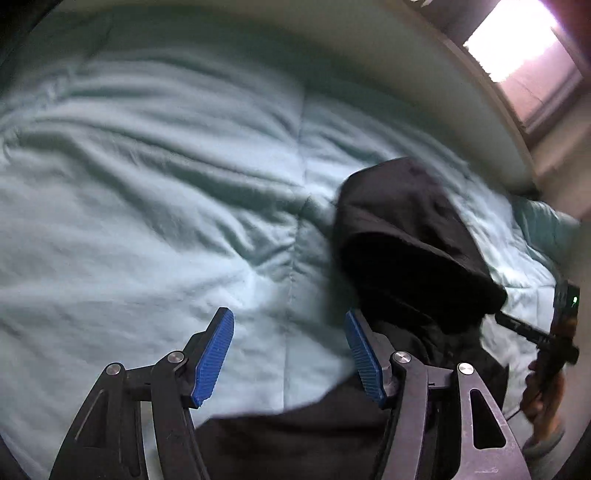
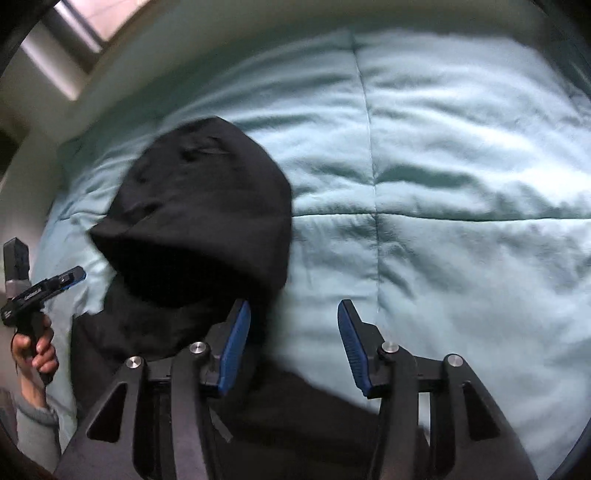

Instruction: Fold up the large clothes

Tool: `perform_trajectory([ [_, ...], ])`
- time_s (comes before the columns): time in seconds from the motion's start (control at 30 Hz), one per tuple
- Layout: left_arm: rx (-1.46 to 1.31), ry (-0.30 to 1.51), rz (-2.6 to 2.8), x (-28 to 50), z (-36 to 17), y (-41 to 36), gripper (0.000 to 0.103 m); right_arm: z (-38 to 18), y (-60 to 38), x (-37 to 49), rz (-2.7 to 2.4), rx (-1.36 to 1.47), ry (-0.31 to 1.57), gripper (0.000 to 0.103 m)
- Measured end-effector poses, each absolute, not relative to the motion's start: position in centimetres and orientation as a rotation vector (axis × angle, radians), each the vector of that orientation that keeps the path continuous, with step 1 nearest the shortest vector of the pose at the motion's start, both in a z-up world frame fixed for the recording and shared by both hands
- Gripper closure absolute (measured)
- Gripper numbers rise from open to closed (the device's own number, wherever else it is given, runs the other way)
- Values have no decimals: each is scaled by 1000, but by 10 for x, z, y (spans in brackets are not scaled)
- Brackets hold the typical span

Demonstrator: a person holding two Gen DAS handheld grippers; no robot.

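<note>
Where the left wrist view looks down along its own fingers, the count is: one left tool (image 1: 290, 354), its two blue-padded fingers (image 1: 216, 356) spread apart with nothing between them but bare bedding; one black hooded garment (image 1: 410, 236), lying on the bed to the right of the tool, its hood opening towards the camera and its body running down under the right-hand finger and along the bottom edge; one pale green comforter (image 1: 147, 192), rumpled, with stitched seams, covering the bed under everything. Other items: one window (image 1: 517, 40), bright, at top right beyond the bed's edge; one right tool (image 1: 504, 319), seen at the far right edge past the garment, held by one hand (image 1: 543, 391) with a grey sleeve below it. Its fingers are largely hidden by the hood, so its state cannot be told from here.

Right wrist view: one right tool (image 2: 293, 347), two blue-padded fingers (image 2: 234, 350) parted, pinching nothing; the left-hand finger stands at the garment's edge, the right-hand one over the comforter (image 2: 461, 184). One black hooded garment (image 2: 207, 221), left of centre, hood dark and open, body passing beneath the tool to the bottom edge. One left tool (image 2: 75, 275) at the far left, gripped by one hand (image 2: 35, 350) in a grey sleeve (image 2: 35, 432), its blue tip just beside the hood. One window (image 2: 92, 18) at top left. The picture is slightly blurred.
</note>
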State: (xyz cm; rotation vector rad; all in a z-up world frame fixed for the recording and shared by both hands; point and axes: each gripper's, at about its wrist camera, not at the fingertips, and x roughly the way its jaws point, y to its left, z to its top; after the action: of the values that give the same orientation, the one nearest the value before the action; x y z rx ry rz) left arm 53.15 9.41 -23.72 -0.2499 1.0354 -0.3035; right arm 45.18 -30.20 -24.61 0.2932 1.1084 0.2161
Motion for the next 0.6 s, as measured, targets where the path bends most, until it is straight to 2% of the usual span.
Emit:
perform_trajectory([
  [0.17, -291, 910, -418, 554, -187, 64, 37, -189, -270, 467, 273, 286, 999, 50],
  [0.23, -262, 928, -456, 568, -192, 44, 37, -181, -249, 484, 322, 282, 986, 51],
  [0.33, -211, 1113, -499, 596, -244, 11, 37, -202, -225, 504, 314, 199, 1037, 50],
  [0.4, -128, 1229, -485, 602, -281, -3, 38, -235, -217, 513, 326, 179, 1147, 51],
  [0.53, -224, 1286, -490, 603, -328, 8, 36, -288, -223, 513, 333, 190, 1234, 56],
  [0.6, -225, 1251, -490, 597, -322, 9, 35, -291, -229, 515, 337, 233, 1233, 57],
])
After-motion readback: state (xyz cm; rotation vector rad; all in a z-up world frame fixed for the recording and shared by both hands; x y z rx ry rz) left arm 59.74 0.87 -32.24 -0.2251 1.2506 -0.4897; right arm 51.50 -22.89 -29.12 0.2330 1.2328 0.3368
